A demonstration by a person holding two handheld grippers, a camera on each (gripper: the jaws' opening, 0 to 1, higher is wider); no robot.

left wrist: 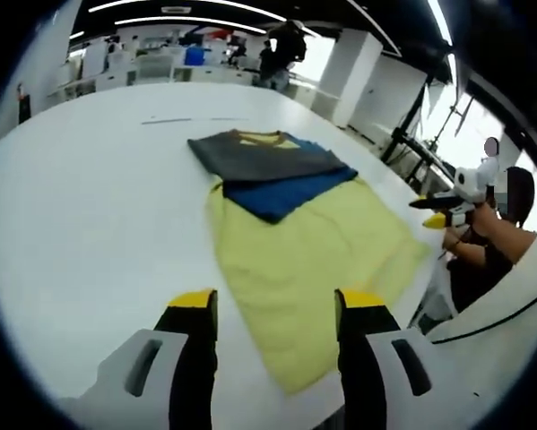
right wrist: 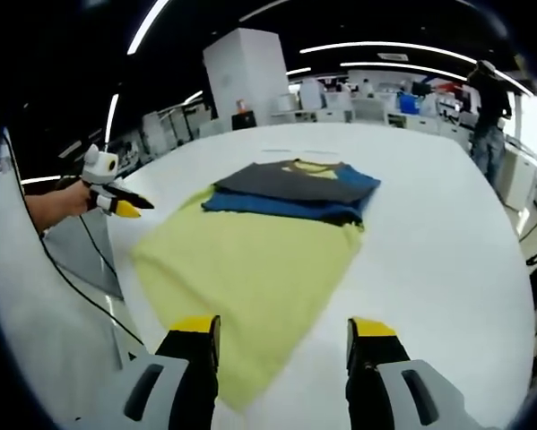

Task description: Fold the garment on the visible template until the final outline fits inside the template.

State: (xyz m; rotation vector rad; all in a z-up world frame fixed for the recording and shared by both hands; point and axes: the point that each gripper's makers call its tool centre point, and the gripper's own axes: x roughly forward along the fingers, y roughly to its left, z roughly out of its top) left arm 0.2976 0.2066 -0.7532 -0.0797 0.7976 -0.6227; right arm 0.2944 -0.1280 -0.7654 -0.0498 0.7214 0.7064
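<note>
Already we judge the folding largely done: the garment [left wrist: 272,170], a soft blue and dark grey piece, lies as a compact, flat rectangle at the far end of the pale yellow template [left wrist: 313,269], a thin matte sheet spread on the smooth white desk [left wrist: 89,206]. Whether its outline fits entirely within, we cannot tell. Our left tool [left wrist: 275,309] and right tool [right wrist: 284,333] hover released, grasping nothing.
</note>
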